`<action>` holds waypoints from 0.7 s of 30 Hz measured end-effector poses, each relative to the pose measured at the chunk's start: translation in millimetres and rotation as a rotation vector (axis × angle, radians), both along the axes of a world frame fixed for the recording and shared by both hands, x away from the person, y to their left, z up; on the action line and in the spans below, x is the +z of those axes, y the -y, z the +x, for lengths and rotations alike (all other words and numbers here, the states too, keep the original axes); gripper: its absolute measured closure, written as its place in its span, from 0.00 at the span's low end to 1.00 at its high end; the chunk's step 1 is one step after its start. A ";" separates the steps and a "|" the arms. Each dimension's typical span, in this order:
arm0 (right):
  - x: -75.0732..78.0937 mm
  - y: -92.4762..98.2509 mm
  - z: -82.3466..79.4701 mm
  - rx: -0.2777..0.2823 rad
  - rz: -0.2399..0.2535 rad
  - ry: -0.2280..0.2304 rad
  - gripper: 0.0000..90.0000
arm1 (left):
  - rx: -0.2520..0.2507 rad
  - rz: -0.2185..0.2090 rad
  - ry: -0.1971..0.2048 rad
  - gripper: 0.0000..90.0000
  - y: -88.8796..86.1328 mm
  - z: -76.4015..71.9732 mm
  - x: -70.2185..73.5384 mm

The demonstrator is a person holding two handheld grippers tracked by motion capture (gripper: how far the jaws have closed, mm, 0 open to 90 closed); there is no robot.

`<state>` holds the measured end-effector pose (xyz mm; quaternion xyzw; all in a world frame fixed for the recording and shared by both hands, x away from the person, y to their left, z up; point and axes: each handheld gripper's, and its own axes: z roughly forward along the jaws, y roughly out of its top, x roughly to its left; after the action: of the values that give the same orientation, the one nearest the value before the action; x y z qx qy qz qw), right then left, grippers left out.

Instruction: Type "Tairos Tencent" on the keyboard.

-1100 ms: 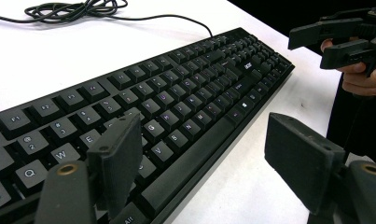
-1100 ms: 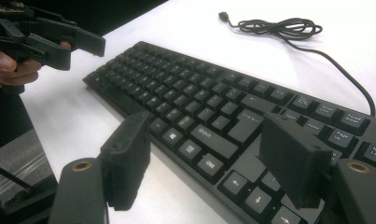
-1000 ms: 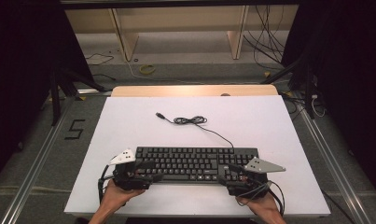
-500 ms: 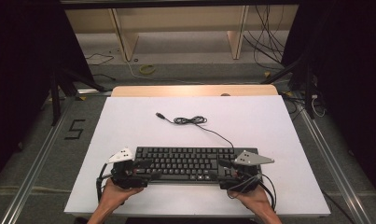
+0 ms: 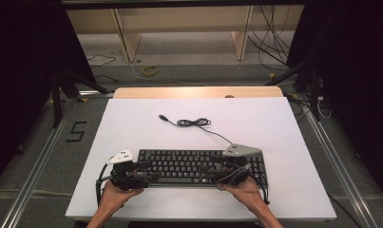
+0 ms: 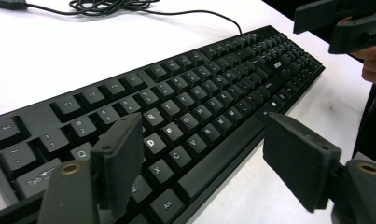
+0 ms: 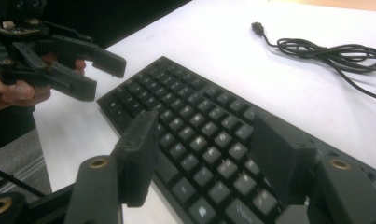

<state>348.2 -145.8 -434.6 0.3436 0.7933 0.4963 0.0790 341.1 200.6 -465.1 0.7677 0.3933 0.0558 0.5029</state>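
Keyboard [image 5: 198, 166] lies near on counter [image 5: 284, 123], left hand-held gripper [image 6: 202, 163] agape at its left end, right hand-held gripper [image 7: 202, 154] just narrowing over its keys, nothing gripped, probably for lifting.

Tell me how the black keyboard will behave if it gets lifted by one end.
The keyboard is long, flat and looks rigid, so it should probably stay stiff but sag toward the far end. Its trailing cable, floppy and coiled on the white table, will likely drag behind. Keys may depress under a gripper, so the grip could slip.

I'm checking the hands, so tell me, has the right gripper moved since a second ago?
Yes. The right gripper has slid left along the keyboard, from past its right end to over the keys, its fingers closing a little on nothing.
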 end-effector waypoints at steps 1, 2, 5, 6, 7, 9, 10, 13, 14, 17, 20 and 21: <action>-0.1 -5.9 4.2 0.007 -0.008 -0.005 0.50 | 0.000 0.017 0.002 0.33 -0.9 0.6 -0.5; -0.1 -5.9 4.2 0.007 -0.008 -0.005 0.50 | 0.003 0.025 0.002 0.33 -1.5 1.0 -1.2; -0.8 -14.3 10.0 0.016 -0.014 -0.012 0.52 | 0.011 0.038 0.000 0.35 -3.4 2.1 -2.1; -1.1 -20.1 13.4 0.022 -0.025 -0.023 0.54 | 0.014 0.044 0.001 0.37 -4.0 2.5 -2.2; -1.1 -20.1 13.4 0.022 -0.025 -0.023 0.54 | 0.018 0.048 -0.003 0.37 -4.7 2.7 -2.0; -1.7 -25.4 16.9 0.030 -0.036 -0.027 0.55 | 0.026 0.059 -0.005 0.39 -6.2 3.5 -2.3; -1.9 -27.8 18.6 0.030 -0.042 -0.035 0.55 | 0.029 0.063 -0.006 0.40 -6.7 4.0 -2.7; -2.5 -34.7 23.2 0.037 -0.051 -0.051 0.57 | 0.040 0.083 -0.013 0.43 -8.6 5.1 -3.4; -2.8 -37.1 24.8 0.039 -0.060 -0.053 0.58 | 0.041 0.091 -0.014 0.44 -9.5 5.5 -3.4; -4.0 -44.7 29.8 0.039 -0.078 -0.069 0.62 | 0.052 0.109 -0.017 0.50 -11.1 5.7 -3.1; -9.3 -56.1 35.9 0.048 -0.110 -0.097 0.67 | 0.055 0.127 -0.027 0.62 -13.1 5.9 -2.9; -9.3 -56.1 35.9 0.048 -0.110 -0.097 0.67 | 0.060 0.127 -0.030 0.62 -13.6 6.1 -3.1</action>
<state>384.1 -89.7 -444.0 0.3432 0.8303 0.4366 0.0471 347.2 214.1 -468.2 0.7867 0.4192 0.0843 0.4453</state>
